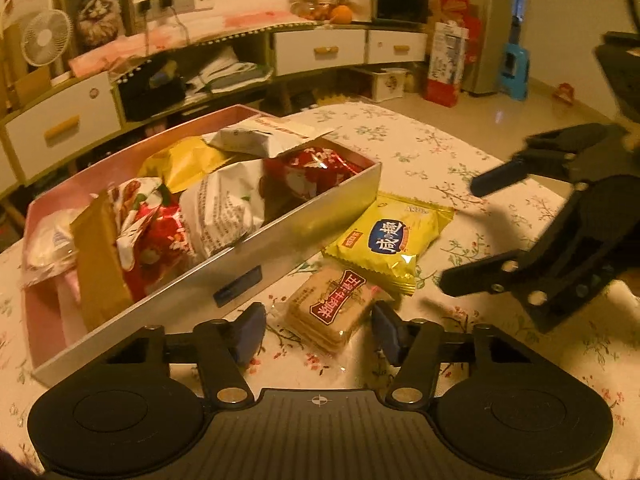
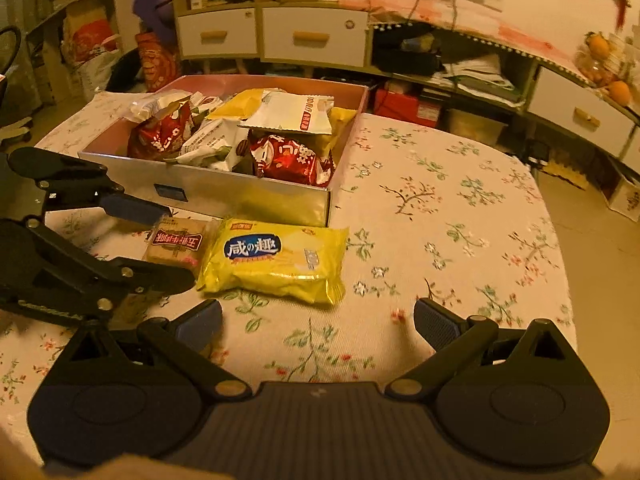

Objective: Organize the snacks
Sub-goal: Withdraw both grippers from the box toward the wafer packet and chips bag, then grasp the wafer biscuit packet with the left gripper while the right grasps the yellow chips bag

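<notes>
Risked pinching only the crinkly wrapper of the biscuit pack (image 1: 332,308) at lower centre on the table (image 1: 460,168), beside the box (image 1: 248,256), with left gripper (image 1: 318,330) half-open astride it ungripped, right gripper (image 2: 316,324) wide, empty

A clear-wrapped biscuit pack (image 1: 332,308) and a yellow snack packet (image 1: 390,240) were laid flat at lower centre, beside a snack-filled box (image 1: 256,256).

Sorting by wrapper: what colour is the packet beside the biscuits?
Yellow packet with a blue oval label; clearest in the right wrist view.
</notes>
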`<state>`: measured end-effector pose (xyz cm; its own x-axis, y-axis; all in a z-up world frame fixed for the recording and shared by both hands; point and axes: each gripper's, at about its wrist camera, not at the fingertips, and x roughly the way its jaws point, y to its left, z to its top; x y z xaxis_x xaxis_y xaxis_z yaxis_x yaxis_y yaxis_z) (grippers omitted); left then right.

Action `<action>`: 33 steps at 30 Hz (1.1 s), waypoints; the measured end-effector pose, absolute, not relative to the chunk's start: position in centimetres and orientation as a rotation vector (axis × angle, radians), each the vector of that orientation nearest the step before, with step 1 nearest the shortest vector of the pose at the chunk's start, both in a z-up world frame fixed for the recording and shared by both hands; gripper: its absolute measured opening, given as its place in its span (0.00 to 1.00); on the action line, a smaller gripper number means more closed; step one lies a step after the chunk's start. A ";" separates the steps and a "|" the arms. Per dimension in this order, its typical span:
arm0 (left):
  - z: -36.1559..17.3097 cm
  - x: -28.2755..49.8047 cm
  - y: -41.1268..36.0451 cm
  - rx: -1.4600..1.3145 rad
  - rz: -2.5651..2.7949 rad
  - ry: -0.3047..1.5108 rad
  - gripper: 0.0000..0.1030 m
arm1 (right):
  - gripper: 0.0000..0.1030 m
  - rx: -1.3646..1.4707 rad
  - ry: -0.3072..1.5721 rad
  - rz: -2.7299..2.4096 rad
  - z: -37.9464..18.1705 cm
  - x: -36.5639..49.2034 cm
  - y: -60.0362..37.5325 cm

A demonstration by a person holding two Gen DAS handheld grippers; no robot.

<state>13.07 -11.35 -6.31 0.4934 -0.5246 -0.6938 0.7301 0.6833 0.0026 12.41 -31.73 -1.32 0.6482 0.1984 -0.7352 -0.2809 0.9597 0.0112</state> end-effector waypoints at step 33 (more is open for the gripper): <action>-5.8 12.4 -6.6 0.206 -0.714 0.767 0.58 | 0.93 -0.199 0.805 0.458 -1.6 13.9 -29.2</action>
<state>12.45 -6.57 -5.81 0.5015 -0.5137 -0.6961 0.6575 0.7493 -0.0793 13.92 -29.22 -1.64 0.6020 0.3182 -0.7324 -0.4670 0.8843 0.0003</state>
